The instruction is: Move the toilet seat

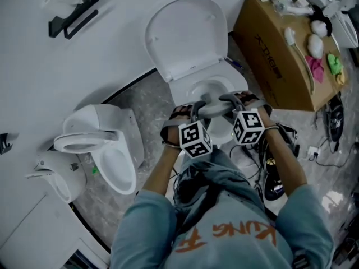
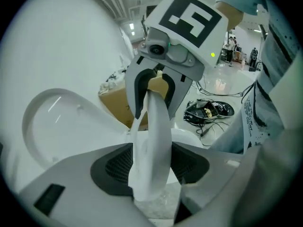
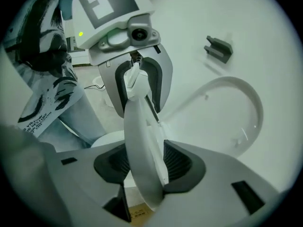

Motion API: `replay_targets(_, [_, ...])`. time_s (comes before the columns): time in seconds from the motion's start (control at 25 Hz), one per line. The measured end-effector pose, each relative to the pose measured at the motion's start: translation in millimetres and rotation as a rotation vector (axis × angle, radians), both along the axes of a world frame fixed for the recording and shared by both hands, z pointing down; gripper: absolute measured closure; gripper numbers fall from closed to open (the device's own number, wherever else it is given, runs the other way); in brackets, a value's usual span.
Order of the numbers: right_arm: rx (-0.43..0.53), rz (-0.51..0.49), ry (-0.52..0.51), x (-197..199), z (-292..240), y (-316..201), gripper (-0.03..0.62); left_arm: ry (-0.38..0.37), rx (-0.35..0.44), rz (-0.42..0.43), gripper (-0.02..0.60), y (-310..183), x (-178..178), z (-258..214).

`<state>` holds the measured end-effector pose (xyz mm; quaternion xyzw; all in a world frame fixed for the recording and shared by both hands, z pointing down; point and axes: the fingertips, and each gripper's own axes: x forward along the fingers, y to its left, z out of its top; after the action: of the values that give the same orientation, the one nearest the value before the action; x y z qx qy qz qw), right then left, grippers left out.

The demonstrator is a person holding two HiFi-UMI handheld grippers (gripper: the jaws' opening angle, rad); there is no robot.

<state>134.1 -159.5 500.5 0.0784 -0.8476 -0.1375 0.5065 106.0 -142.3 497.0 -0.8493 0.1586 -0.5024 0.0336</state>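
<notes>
The white toilet seat (image 1: 216, 107) is held at its front edge above the bowl (image 1: 205, 87), and the lid (image 1: 185, 32) stands up behind it. My left gripper (image 1: 201, 106) and right gripper (image 1: 229, 101) face each other across that edge. In the left gripper view the seat (image 2: 154, 141) stands edge-on between the left gripper's (image 2: 151, 162) pads, which press on both its sides. The right gripper view shows the seat (image 3: 139, 136) clamped the same way in the right gripper (image 3: 142, 162). Each view also shows the opposite gripper on the seat.
A second white toilet (image 1: 106, 144) stands close on the left. A cardboard box (image 1: 280, 49) with small items on top sits at the right. Cables and dark shoes (image 1: 275, 172) lie on the floor at the right. A black holder (image 1: 73, 13) is on the wall.
</notes>
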Motion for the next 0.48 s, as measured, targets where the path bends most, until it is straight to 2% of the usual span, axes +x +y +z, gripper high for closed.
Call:
replay_targets(0.08, [0.073,0.016,-0.008,-5.0,-15.1,-20.7,0.438,0.051,0.017,-0.049,0.356,-21.0,-7.8,-14.4])
replay_targets(0.16, [0.106,0.033,-0.011,-9.6,-27.7,-37.3,0.444,0.086,0.044,-0.093,0.356,-39.0,-15.4,-27.7])
replay_targets(0.28, [0.175,0.062,-0.015,-13.9,-47.6,-68.9,0.438,0.099,0.125,-0.122,0.357,-71.6,-25.1,-45.4])
replay_targets(0.36, [0.248,0.089,-0.006,-14.7,-60.2,-92.2,0.488,0.102,0.19,-0.149,0.357,-94.7,-32.3,-55.4])
replay_targets(0.48, [0.287,0.14,-0.003,-21.8,-72.5,-122.2,0.48,0.096,0.279,-0.19,0.362,-124.4,-44.3,-68.1])
